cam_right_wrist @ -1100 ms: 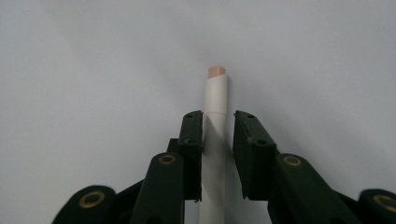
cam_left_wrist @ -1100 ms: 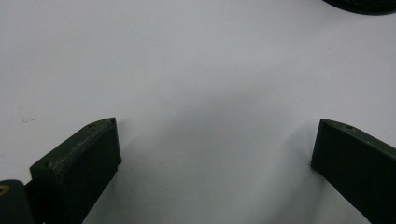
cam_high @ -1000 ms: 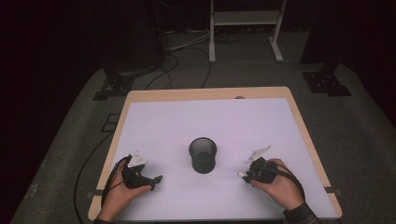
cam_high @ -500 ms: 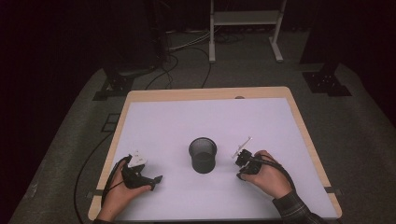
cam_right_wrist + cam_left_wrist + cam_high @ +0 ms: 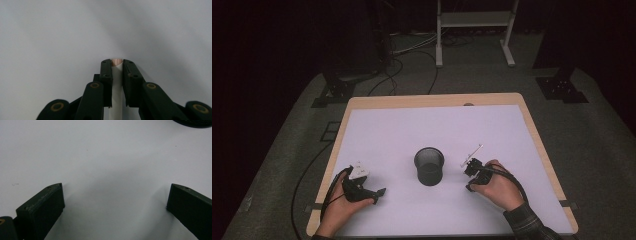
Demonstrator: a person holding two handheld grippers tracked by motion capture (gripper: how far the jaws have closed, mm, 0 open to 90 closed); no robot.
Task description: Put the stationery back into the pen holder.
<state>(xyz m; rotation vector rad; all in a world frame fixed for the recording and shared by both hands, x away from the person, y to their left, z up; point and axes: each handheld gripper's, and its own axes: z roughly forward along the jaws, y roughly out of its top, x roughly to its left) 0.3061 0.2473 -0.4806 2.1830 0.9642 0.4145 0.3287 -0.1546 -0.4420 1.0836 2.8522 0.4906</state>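
Note:
A black mesh cup (image 5: 429,165) stands upright in the middle of the white sheet (image 5: 432,125); its edge shows at the top right of the left gripper view (image 5: 195,122). My right gripper (image 5: 472,169) sits just right of the cup, shut on a thin white stick with a pinkish end (image 5: 116,82). Its jaws have just been closing on that stick, which juts up and to the right (image 5: 473,154). My left gripper (image 5: 374,192) rests on the sheet left of the cup. Its jaws stand wide open (image 5: 115,192) with only bare sheet between them.
The sheet covers a wooden table (image 5: 432,100). Cables (image 5: 412,60) and stand legs (image 5: 472,30) lie on the dark floor beyond it. A cable (image 5: 304,190) trails off the table's left edge from the left gripper.
My right hand has moved left, closer to the cup, carrying the white stick with it. The left hand has stayed where it was.

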